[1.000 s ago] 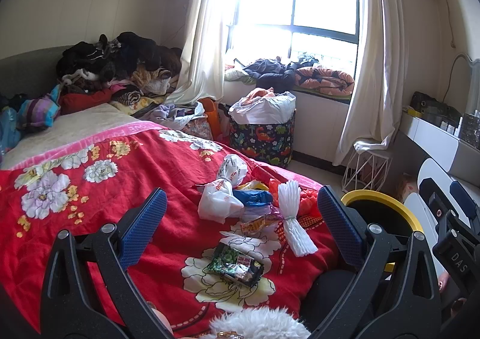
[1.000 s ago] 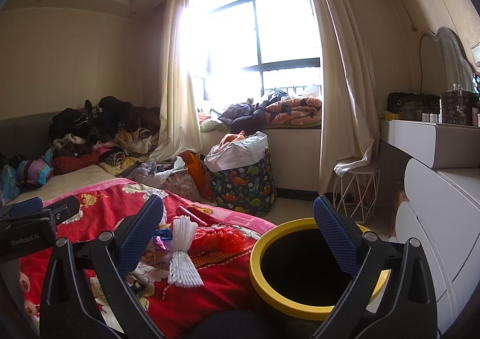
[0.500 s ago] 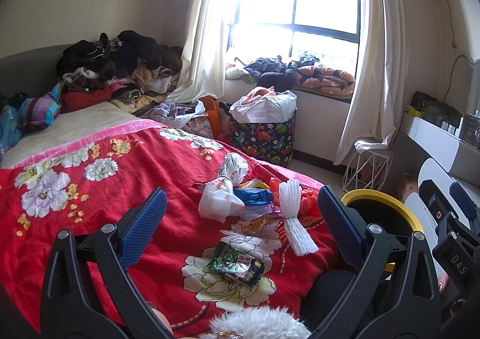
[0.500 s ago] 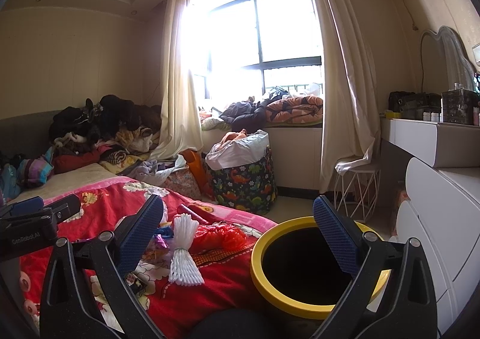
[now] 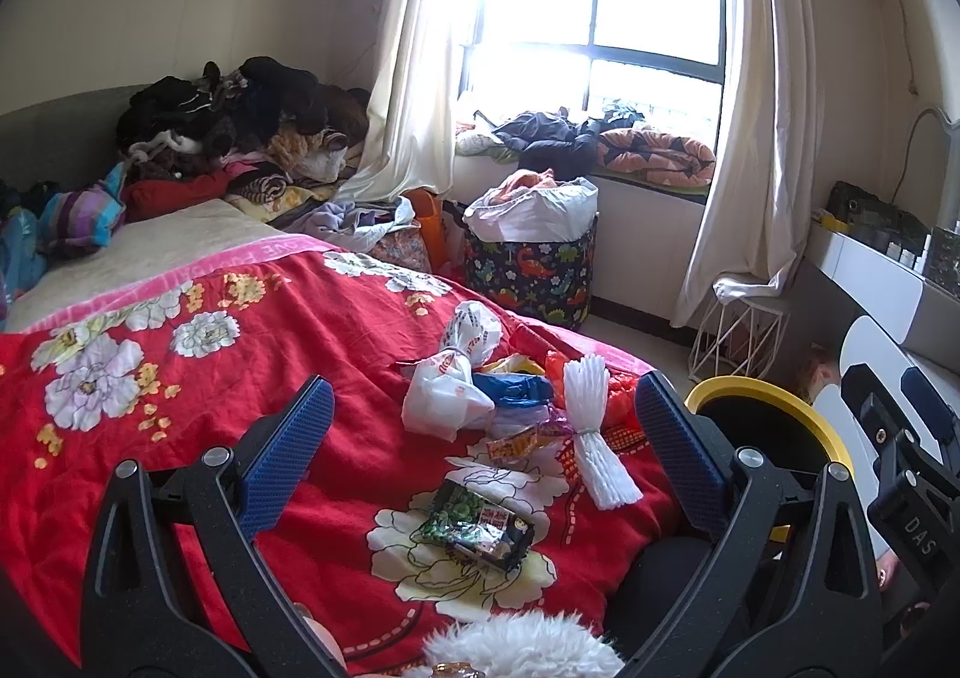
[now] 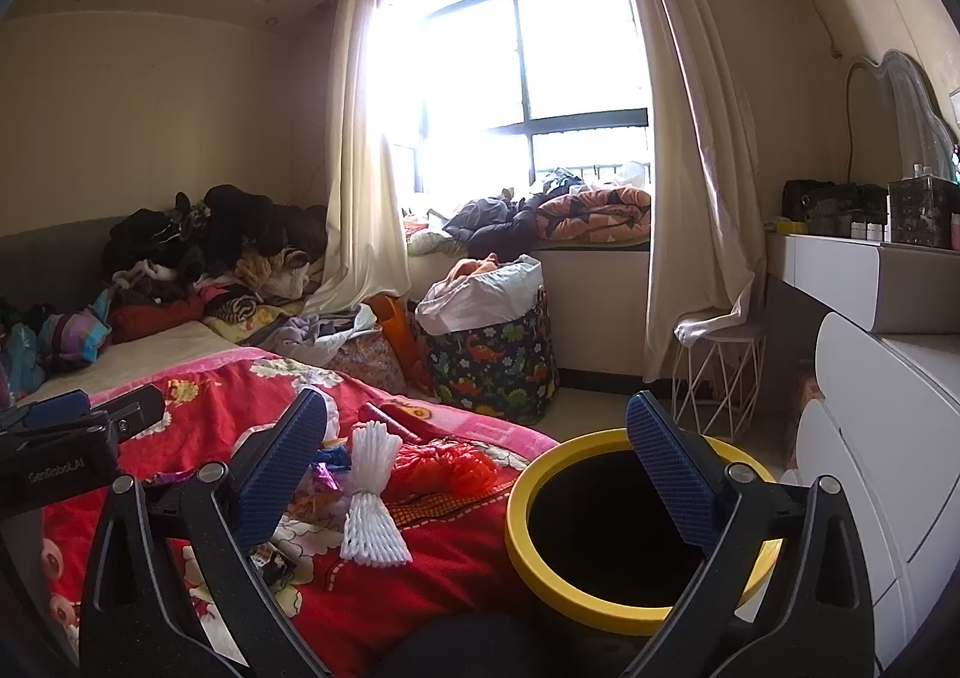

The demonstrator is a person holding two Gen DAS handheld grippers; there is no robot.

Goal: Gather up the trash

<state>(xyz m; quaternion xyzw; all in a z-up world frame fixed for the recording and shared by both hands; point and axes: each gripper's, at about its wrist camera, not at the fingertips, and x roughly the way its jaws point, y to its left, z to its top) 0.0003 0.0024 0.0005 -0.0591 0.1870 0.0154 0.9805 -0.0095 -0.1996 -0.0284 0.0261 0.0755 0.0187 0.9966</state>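
Trash lies on a red flowered bedspread (image 5: 198, 396): a green snack wrapper (image 5: 477, 525), a white foam net sleeve (image 5: 591, 426) (image 6: 372, 498), a knotted white plastic bag (image 5: 447, 390), a blue bag (image 5: 516, 387), an orange candy wrapper (image 5: 510, 445) and a red plastic bag (image 6: 447, 462). A black bin with a yellow rim (image 6: 606, 588) (image 5: 774, 396) stands at the bed's corner. My left gripper (image 5: 480, 456) hovers open above the wrapper. My right gripper (image 6: 477, 465) is open and empty, spanning the bed edge and the bin.
Piled clothes (image 5: 240, 120) cover the head of the bed. A dinosaur-print basket (image 5: 531, 270) holding a white bag stands under the window. A white wire stool (image 6: 717, 372) and a white dresser (image 6: 882, 438) line the right side. A white fluffy thing (image 5: 528, 645) shows at the bottom.
Both views shifted only slightly; the trash and the bin kept their places and both grippers stayed open.
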